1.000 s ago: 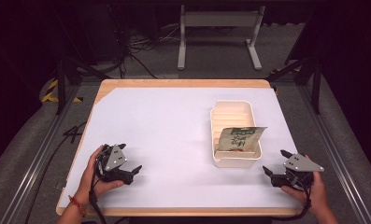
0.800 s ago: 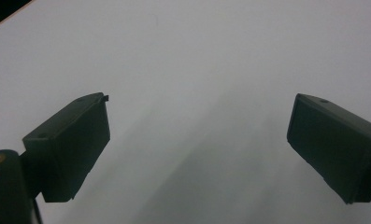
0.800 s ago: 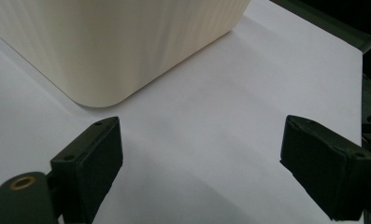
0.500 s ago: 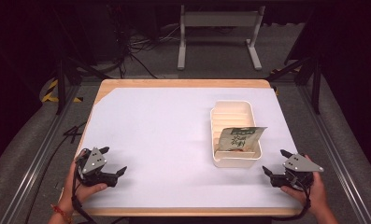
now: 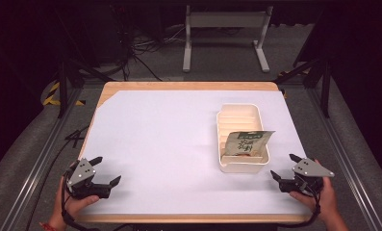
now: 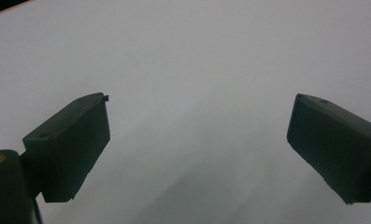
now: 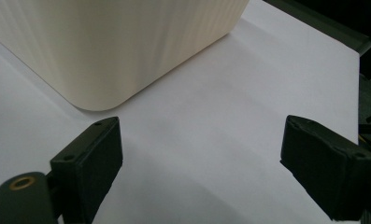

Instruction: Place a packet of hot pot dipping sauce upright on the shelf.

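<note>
Both units are idling with jaws spread, gripping nothing. The right gripper (image 5: 286,169) is resting just short of the cream tray (image 5: 224,166), whose snack packet (image 5: 246,142) is lying ahead, awaiting pickup. The left gripper (image 5: 102,171) is facing bare white sheet (image 5: 159,139).

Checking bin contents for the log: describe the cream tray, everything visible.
The cream tray is a rectangular plastic bin with rounded corners, a ribbed floor and a small tab on its left rim. It sits flat on the white table cover, right of centre. A green-and-tan printed packet leans inside its near end, the top edge poking over the right rim. The right gripper view shows its smooth outer corner. Neither gripper touches it.
</note>
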Demonstrator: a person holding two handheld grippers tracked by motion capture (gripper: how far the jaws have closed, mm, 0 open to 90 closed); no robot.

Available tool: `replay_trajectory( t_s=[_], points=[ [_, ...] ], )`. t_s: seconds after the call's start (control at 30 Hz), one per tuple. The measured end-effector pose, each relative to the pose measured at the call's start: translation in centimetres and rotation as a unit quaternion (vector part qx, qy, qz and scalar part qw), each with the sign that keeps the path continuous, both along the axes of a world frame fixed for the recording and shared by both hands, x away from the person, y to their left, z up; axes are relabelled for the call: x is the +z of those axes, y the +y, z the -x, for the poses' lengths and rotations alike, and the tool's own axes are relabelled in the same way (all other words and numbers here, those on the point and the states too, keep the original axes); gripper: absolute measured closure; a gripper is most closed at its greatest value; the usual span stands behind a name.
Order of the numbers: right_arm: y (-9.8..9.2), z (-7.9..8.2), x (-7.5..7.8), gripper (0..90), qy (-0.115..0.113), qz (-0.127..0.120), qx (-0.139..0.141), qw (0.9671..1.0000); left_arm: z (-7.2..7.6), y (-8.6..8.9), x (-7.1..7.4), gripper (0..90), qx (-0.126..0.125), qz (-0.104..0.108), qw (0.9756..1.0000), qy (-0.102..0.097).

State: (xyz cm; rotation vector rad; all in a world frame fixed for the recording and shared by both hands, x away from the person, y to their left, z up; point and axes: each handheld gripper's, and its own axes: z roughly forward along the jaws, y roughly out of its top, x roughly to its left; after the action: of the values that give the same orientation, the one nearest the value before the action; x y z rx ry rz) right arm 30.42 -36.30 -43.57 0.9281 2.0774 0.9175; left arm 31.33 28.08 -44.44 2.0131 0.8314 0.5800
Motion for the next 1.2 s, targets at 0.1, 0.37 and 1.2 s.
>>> replay_trajectory(
  t_s=[0.1, 0.37, 1.2],
  points=[
    [0.0, 0.0, -0.1, 13.5, -0.001, 0.002, 0.002, 1.0, 0.0, 0.0, -0.1, 6.8, 0.001, -0.001, 1.0, 0.003],
    [0.2, 0.1, 0.1, 13.4, -0.005, 0.005, 0.006, 1.0, -0.1, -0.5, -0.7, 6.7, -0.007, -0.003, 0.9999, 0.013],
    [0.3, -0.2, -0.3, 13.1, 0.009, 0.0, 0.005, 0.9999, 0.3, -1.4, -0.7, 7.0, -0.004, -0.022, 0.9997, -0.003]
  ],
)
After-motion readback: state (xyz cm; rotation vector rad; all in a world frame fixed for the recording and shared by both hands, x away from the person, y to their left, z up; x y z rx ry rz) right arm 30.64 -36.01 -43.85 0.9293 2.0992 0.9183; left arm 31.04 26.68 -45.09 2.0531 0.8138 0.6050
